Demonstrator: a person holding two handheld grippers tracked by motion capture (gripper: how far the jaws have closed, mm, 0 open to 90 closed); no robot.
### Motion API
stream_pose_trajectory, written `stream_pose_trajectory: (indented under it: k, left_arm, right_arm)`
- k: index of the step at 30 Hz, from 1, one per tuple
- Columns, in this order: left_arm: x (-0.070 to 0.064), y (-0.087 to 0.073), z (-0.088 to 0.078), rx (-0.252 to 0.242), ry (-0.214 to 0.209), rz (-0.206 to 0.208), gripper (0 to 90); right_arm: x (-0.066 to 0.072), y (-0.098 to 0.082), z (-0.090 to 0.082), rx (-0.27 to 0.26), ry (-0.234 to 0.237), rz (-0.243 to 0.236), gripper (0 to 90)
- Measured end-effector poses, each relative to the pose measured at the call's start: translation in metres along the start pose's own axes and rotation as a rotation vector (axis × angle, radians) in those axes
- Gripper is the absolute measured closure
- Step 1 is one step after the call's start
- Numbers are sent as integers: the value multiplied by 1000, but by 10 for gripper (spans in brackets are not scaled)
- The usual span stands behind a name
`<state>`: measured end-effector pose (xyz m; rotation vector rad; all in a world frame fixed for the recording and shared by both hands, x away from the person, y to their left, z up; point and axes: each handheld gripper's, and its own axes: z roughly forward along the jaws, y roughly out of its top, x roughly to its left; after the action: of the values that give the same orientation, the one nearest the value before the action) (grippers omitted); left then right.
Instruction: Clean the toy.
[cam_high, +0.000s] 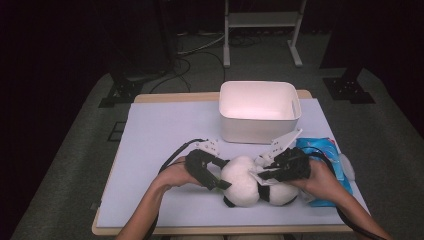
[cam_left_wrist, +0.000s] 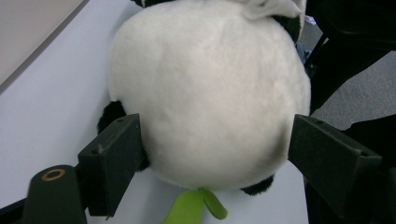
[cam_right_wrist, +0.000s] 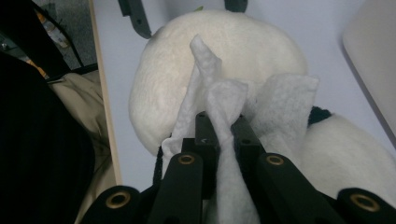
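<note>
A plush panda (cam_high: 240, 182) lies on its side near the table's front edge, white with black limbs and a green piece (cam_left_wrist: 196, 210) under it. My left gripper (cam_high: 227, 174) comes in from the left and stands open, its jaws on either side of the panda's round white part (cam_left_wrist: 210, 93); the left jaw rests against the fur and the right jaw sits at its edge. My right gripper (cam_right_wrist: 223, 123) is shut on a white wipe (cam_right_wrist: 224, 107), holding it over the panda (cam_right_wrist: 163, 84) from the right. The wipe (cam_high: 256, 171) drapes onto the fur.
A white plastic bin (cam_high: 260, 131) stands behind the panda at the back of the pale mat. A blue packet (cam_high: 325, 150) lies at the right, beside my right hand. The table's front edge (cam_high: 220, 230) is close below the panda.
</note>
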<state>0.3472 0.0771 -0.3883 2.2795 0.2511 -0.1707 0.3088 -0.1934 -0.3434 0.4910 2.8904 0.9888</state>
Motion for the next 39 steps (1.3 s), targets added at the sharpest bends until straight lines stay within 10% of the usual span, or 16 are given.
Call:
stream_pose_trajectory:
  k: [26,39]
  left_arm:
    - [-2,0,4,4,23,-6,242]
    - [-2,1,4,4,17,2,246]
  right_arm:
    - [-9,56,27,48,41,-48,837]
    - [-26,28,0,64,-25,12,835]
